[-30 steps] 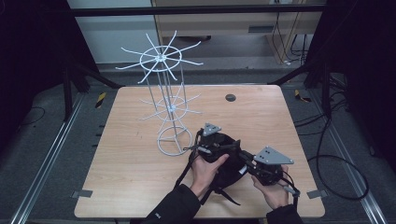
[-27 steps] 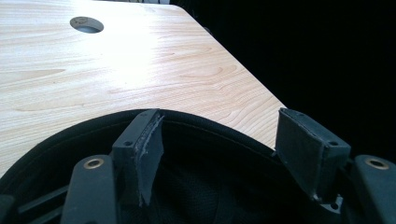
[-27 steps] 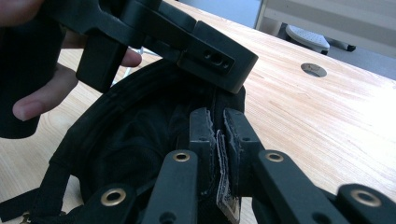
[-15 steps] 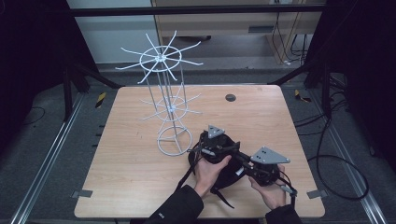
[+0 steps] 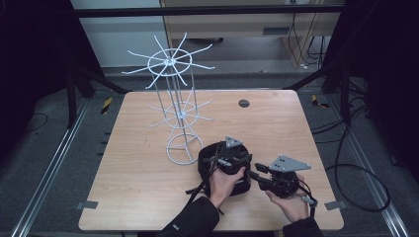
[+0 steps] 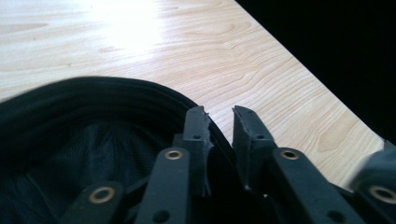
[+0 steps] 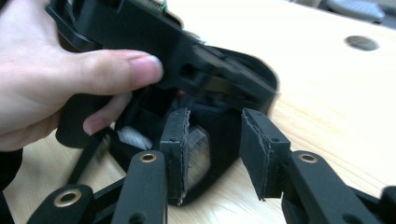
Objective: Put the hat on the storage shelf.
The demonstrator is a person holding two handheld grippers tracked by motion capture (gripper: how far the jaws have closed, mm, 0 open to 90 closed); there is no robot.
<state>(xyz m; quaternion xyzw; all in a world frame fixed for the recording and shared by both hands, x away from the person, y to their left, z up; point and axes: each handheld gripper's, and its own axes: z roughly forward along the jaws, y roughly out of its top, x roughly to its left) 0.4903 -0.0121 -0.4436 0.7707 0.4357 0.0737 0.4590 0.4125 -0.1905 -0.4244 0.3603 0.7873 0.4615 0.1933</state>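
A black fabric bag (image 5: 206, 157) with trailing straps lies on the wooden table (image 5: 148, 197) near its front edge. My left gripper (image 5: 245, 165) rests over the bag, held by a hand. In the left gripper view the bag's rim (image 6: 93, 121) curves under the left gripper (image 6: 220, 123), whose jaws stand a little apart with wood showing between the tips. My right gripper (image 5: 255, 173) reaches in from the right. In the right gripper view the right gripper (image 7: 215, 126) is open, its jaws either side of the bag's edge (image 7: 212, 140), just below the left gripper's body (image 7: 154, 37).
A tall white wire rack (image 5: 173, 113) with two tiers of spokes stands on a ring base left of the bag. A small dark round hole (image 5: 243, 103) sits in the tabletop at the back. Cables trail on the floor to the right.
Both hands have drifted slightly toward the table's front edge, and the right gripper has closed in a little on the left gripper and the bag.
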